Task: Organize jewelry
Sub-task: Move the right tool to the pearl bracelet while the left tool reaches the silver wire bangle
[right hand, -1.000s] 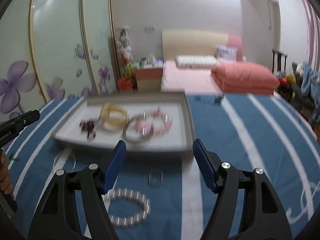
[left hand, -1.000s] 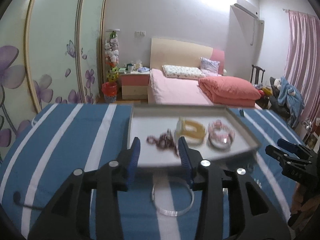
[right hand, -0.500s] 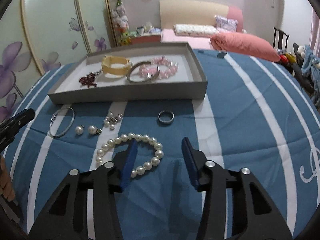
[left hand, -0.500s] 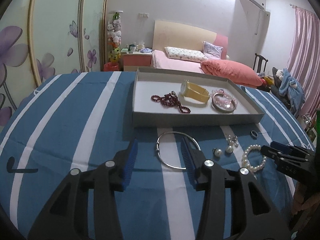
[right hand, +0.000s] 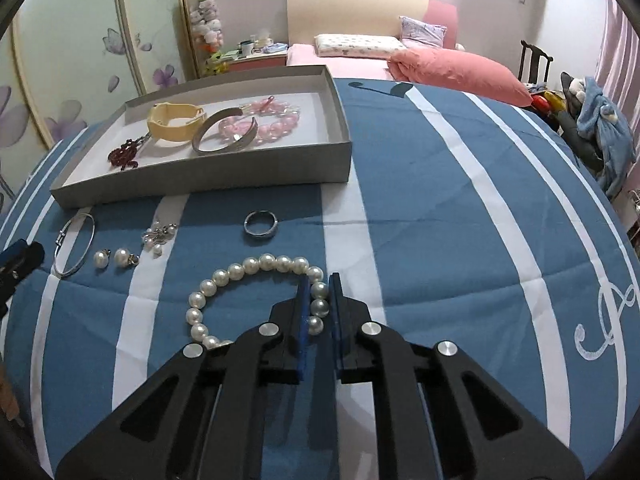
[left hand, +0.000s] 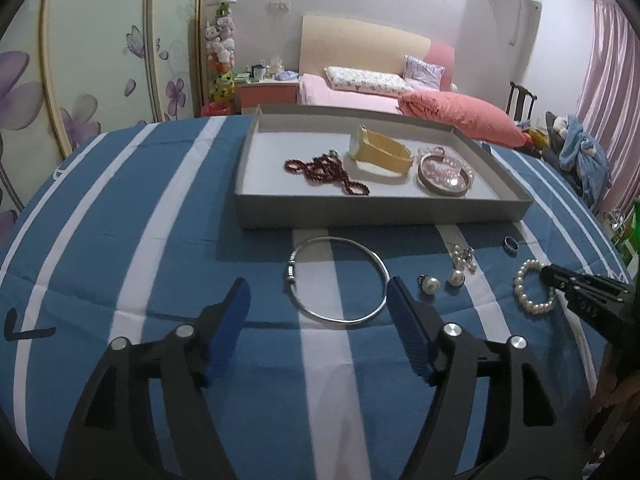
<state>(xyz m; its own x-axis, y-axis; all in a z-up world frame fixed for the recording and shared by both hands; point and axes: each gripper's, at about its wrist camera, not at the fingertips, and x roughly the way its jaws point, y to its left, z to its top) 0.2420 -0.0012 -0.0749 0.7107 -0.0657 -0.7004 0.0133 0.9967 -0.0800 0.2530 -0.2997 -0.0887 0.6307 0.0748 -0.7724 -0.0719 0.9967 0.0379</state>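
My right gripper [right hand: 319,280] is shut on the pearl bracelet [right hand: 244,266], with pearls pinched between its blue pads; the bracelet lies on the striped cloth. My left gripper [left hand: 318,290] hovers low over the thin silver bangle [left hand: 291,271]. Its jaws are opening and stand wide on either side of the bangle's near half without touching it. Behind stands the grey tray [left hand: 380,216], holding a dark red bead string [left hand: 324,170], a yellow band [left hand: 380,152] and a silver cuff over pink beads [left hand: 444,172]. The right gripper [left hand: 560,276] shows at the right edge of the left wrist view.
Between the bangle and the pearls lie two pearl studs [right hand: 101,258], a small pearl cluster [right hand: 158,234] and a silver ring [right hand: 260,233]. The blue and white striped cloth [right hand: 440,200] stretches to the right. A pink bed [left hand: 360,96] is beyond the table.
Both grippers have sunk toward the cloth and tilted down. The right jaws went from wide apart to shut on the pearl bracelet. The left jaws have spread wider around the bangle.
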